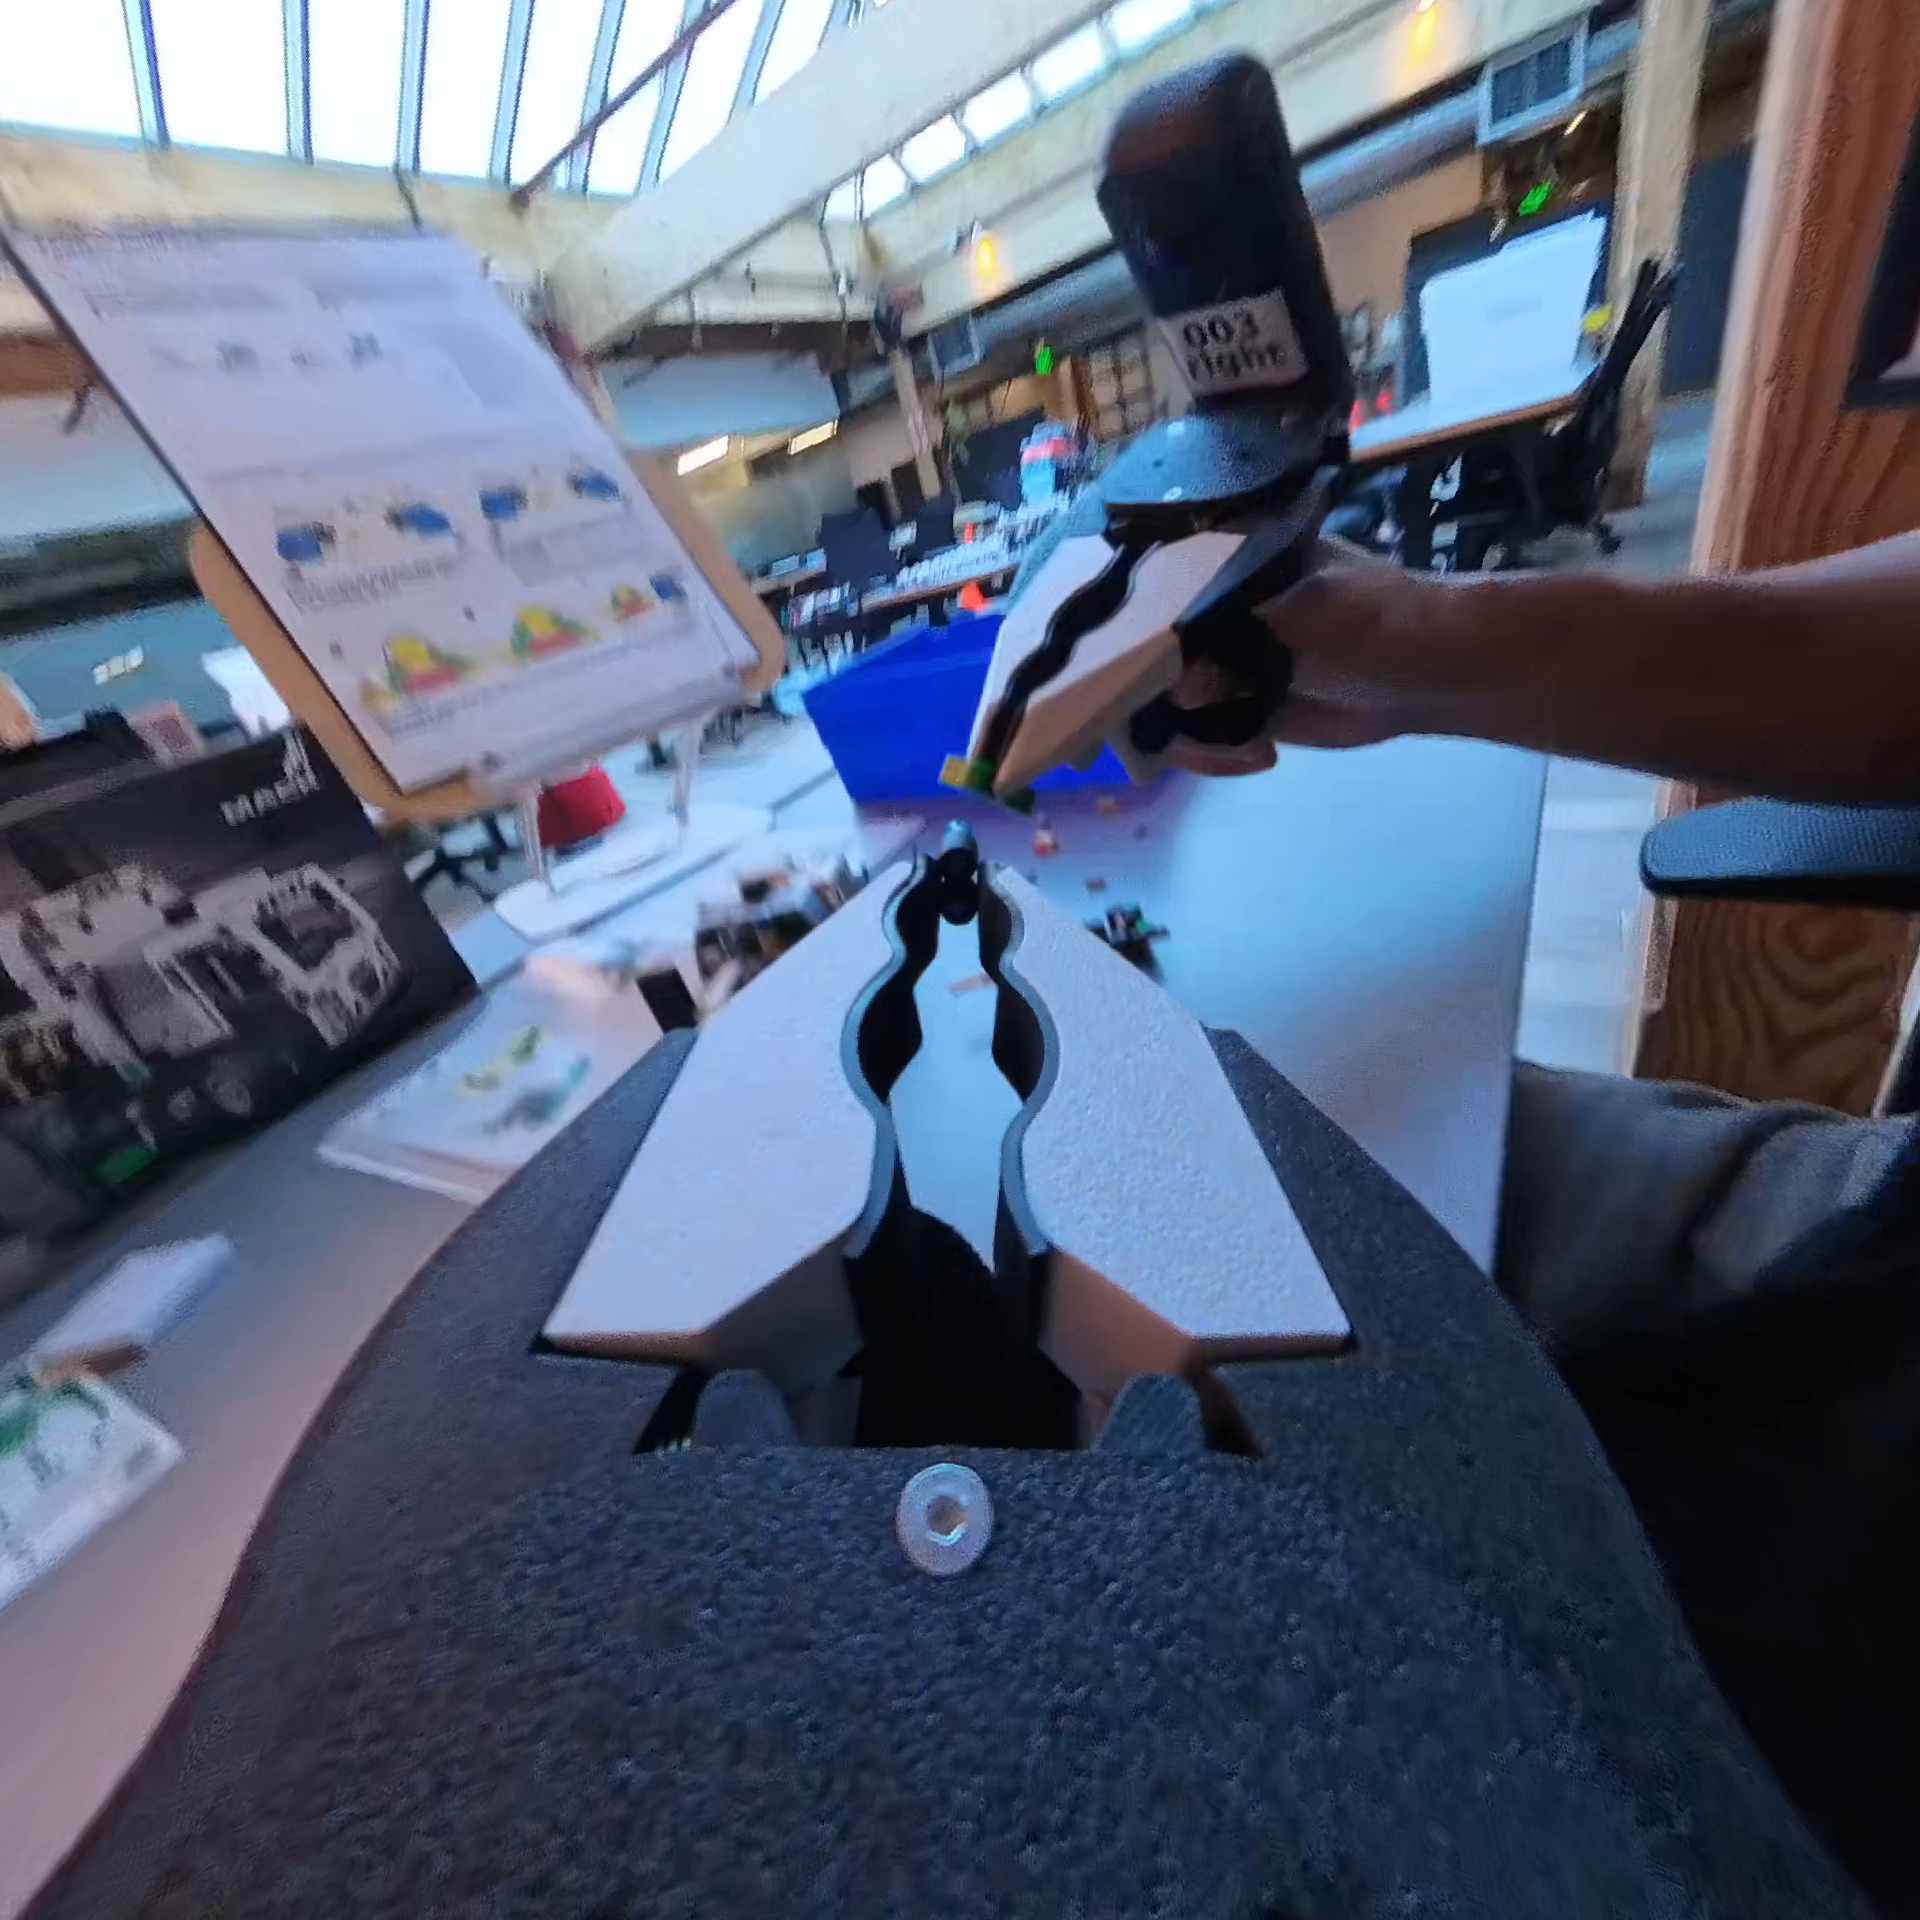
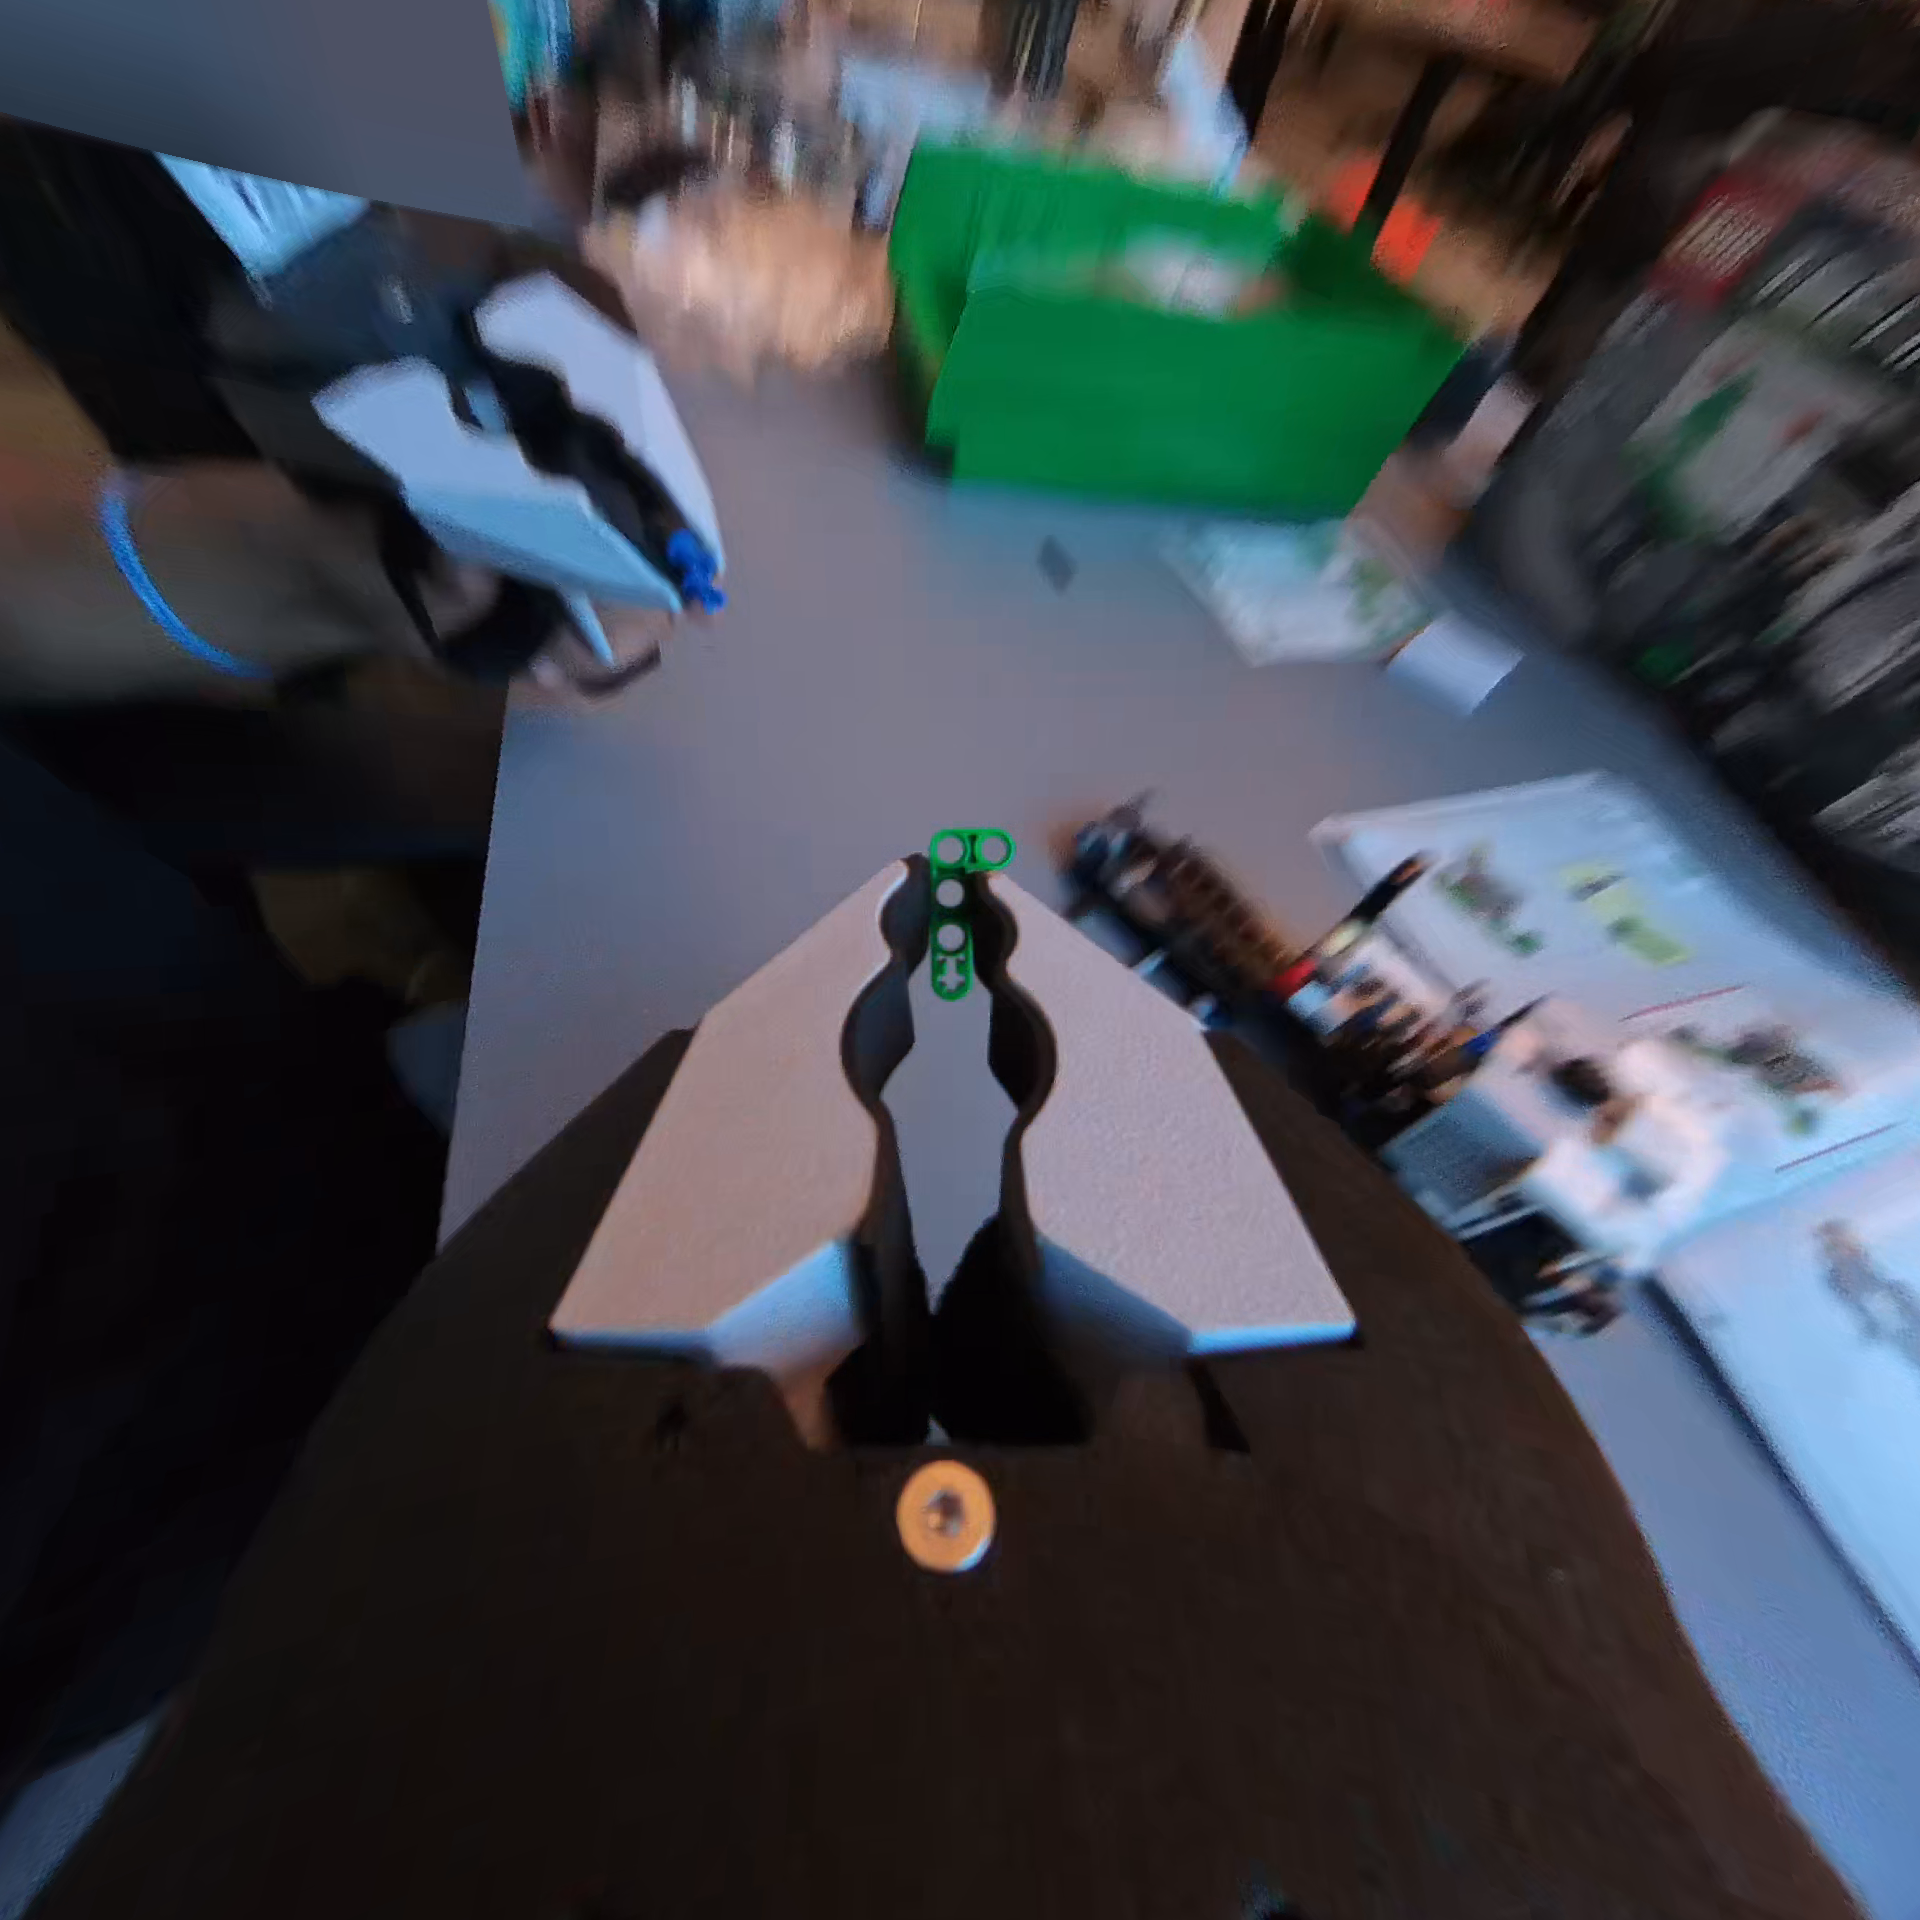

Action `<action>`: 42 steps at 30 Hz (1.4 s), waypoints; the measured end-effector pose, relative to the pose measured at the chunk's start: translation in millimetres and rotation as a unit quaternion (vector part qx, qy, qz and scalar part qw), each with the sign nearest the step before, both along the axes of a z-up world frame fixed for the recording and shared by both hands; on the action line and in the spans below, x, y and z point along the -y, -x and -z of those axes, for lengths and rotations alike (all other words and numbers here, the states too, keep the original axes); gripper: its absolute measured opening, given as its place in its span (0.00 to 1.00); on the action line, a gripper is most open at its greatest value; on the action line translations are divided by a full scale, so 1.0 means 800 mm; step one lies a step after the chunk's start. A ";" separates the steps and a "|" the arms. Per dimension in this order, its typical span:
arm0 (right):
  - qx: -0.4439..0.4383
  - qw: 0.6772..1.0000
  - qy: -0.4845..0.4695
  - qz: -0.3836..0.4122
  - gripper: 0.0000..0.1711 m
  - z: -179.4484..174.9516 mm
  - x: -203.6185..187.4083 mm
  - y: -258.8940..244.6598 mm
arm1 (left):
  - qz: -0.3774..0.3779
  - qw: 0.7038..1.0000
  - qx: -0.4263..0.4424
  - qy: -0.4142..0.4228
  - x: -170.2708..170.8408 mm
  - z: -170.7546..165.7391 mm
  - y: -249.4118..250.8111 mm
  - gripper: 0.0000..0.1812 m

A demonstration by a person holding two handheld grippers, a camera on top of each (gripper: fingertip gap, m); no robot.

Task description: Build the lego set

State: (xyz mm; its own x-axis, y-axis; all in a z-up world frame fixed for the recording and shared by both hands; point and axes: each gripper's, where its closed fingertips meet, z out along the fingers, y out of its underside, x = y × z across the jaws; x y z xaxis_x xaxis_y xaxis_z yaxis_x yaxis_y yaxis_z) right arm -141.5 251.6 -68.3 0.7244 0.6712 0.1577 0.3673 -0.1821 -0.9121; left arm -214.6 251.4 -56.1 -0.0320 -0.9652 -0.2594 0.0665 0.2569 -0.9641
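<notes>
Could have lost the blue pin (image 1: 956, 899) out of the left gripper (image 1: 956, 871). Nipped only at the very tips, so liable to be flicked down among the loose pieces (image 1: 1127, 925) on the table (image 1: 1351, 987) by a slight twist or a bump on mating.

Over on the right, could have levered the green beam (image 2: 951, 940) sideways in the right gripper (image 2: 954, 871). Clamped across its narrow stem with the short arm out past the tips, so likely to pivot under any off-axis push from the pin. Blurred heavily as well, hard to judge alignment.

Pinched the pin in the left jaws, right at the tips, up off the table. Gripped the beam in the right jaws along its stem, holes facing the camera, clear of the table and well apart from the pin.
</notes>
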 end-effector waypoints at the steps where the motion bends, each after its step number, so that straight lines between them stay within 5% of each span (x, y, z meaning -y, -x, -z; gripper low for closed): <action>1: -0.030 0.999 -0.034 -0.001 0.04 -0.028 -0.003 -0.011 | 0.010 1.000 0.019 -0.009 -0.009 -0.016 -0.003 0.02; 6: -0.049 0.974 -0.211 -0.066 0.04 -0.126 -0.014 -0.061 | 0.053 0.995 0.088 -0.010 -0.080 -0.095 -0.041 0.02; 10: -0.019 0.980 -0.191 -0.046 0.04 -0.101 -0.069 -0.105 | 0.079 0.991 0.096 0.046 -0.134 -0.107 -0.094 0.02; 13: -0.014 0.982 -0.179 -0.061 0.03 -0.072 -0.085 -0.104 | 0.059 0.994 0.075 0.048 -0.151 -0.076 -0.129 0.02; 17: -0.023 0.990 -0.137 -0.038 0.04 -0.034 -0.084 -0.106 | -0.029 0.995 0.066 -0.071 -0.150 -0.030 -0.141 0.03; 21: -0.061 0.991 -0.122 -0.015 0.03 -0.020 -0.082 -0.106 | -0.076 0.960 0.067 -0.261 -0.128 -0.016 -0.135 0.03; 25: -0.038 0.994 -0.099 -0.026 0.03 -0.004 -0.082 -0.098 | -0.050 0.971 0.050 -0.228 -0.122 -0.009 -0.139 0.03; 29: 0.093 0.989 -0.115 0.030 0.03 0.021 -0.094 -0.108 | -0.014 0.985 0.034 -0.166 -0.115 -0.005 -0.138 0.03; 34: 0.258 0.941 -0.209 0.074 0.04 0.013 -0.094 -0.104 | 0.023 0.993 0.009 -0.117 -0.100 0.004 -0.140 0.02; 38: 0.316 0.909 -0.265 0.054 0.04 0.009 -0.086 -0.087 | 0.078 0.997 -0.026 0.008 -0.094 0.006 -0.143 0.02; 42: 0.278 0.918 -0.283 0.022 0.04 0.004 -0.082 -0.077 | 0.172 0.972 -0.053 0.148 -0.078 -0.005 -0.138 0.02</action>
